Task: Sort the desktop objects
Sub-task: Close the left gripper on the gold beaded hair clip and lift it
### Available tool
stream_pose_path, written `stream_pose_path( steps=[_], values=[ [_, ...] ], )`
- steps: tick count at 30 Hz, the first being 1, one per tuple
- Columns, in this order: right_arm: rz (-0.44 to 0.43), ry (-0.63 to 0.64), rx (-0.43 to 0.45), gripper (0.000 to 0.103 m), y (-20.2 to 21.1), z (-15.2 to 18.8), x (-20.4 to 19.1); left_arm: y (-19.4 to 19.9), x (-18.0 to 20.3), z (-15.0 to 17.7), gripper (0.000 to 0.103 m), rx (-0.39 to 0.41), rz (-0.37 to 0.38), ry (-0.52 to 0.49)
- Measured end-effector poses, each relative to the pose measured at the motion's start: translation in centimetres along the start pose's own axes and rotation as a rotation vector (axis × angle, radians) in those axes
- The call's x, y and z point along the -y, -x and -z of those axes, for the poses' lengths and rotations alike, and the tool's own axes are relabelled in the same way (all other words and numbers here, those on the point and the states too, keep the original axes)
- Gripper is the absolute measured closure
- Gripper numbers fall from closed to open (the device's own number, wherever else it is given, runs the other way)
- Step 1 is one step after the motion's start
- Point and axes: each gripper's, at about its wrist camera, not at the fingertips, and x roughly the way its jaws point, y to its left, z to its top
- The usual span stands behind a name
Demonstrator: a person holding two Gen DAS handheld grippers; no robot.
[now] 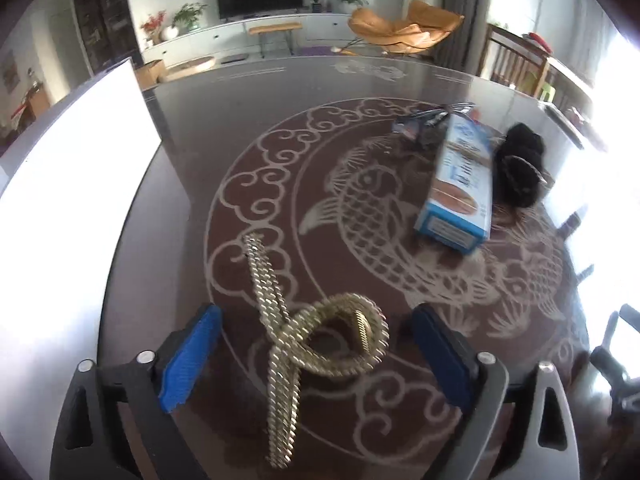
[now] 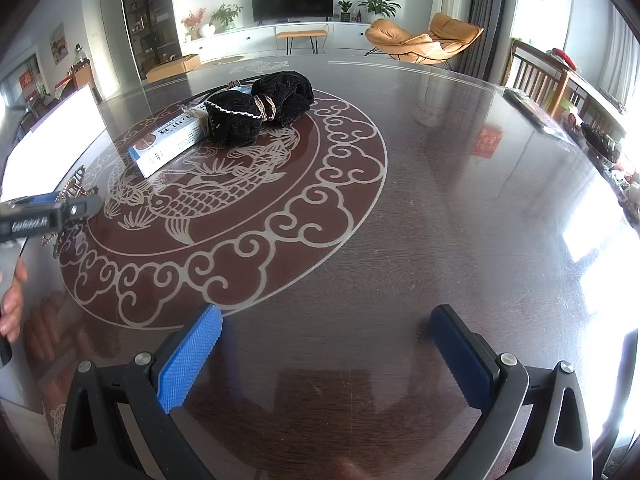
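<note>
A looped, gold twisted metal chain (image 1: pixel 320 344) is seen lying on the glossy fish-patterned round table (image 1: pixel 360 208) between the wide-spread left gripper (image 1: pixel 316 344); a blue-and-white cardboard box (image 1: pixel 460 184) and black fuzzy cloth bundle (image 1: pixel 520 164) lie beyond. The right gripper (image 2: pixel 324 344) is held wide, empty.

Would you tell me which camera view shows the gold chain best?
The left wrist view: the gold chain lies looped between the open left gripper fingers. The right wrist view shows only a glimpse behind that gripper at the left edge.

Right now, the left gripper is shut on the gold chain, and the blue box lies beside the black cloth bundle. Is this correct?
Not quite. The left gripper is open: in the left wrist view its pads stand clear of the gold chain between them. The blue box does lie beside the black cloth bundle.
</note>
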Motion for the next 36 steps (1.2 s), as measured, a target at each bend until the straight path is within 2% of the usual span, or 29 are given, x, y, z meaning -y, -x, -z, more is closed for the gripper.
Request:
stream_pose_path(
  steps=[4, 21, 24, 27, 30, 36],
  values=[
    [0.0, 0.0, 0.0, 0.0, 0.0, 0.0, 0.0, 0.0, -0.4, 0.2, 0.0, 0.033, -0.006, 0.011],
    [0.0, 0.0, 0.0, 0.0, 0.0, 0.0, 0.0, 0.5, -0.4, 1.3, 0.0, 0.04, -0.003, 0.006],
    [0.0, 0.0, 0.0, 0.0, 0.0, 0.0, 0.0, 1.1, -0.5, 1.8, 0.0, 0.048, 0.03, -0.007],
    [0.0, 0.0, 0.0, 0.0, 0.0, 0.0, 0.0, 2.7, -1.3, 2.7, 0.0, 0.105, 0.085, 0.028],
    [0.0, 0.0, 0.0, 0.0, 0.0, 0.0, 0.0, 3.4, -1.9, 3.2, 0.0, 0.112, 0.126, 0.042],
    [0.0, 0.0, 0.0, 0.0, 0.0, 0.0, 0.0, 3.2, -1.8, 3.5, 0.0, 0.102, 0.105, -0.023]
  ],
)
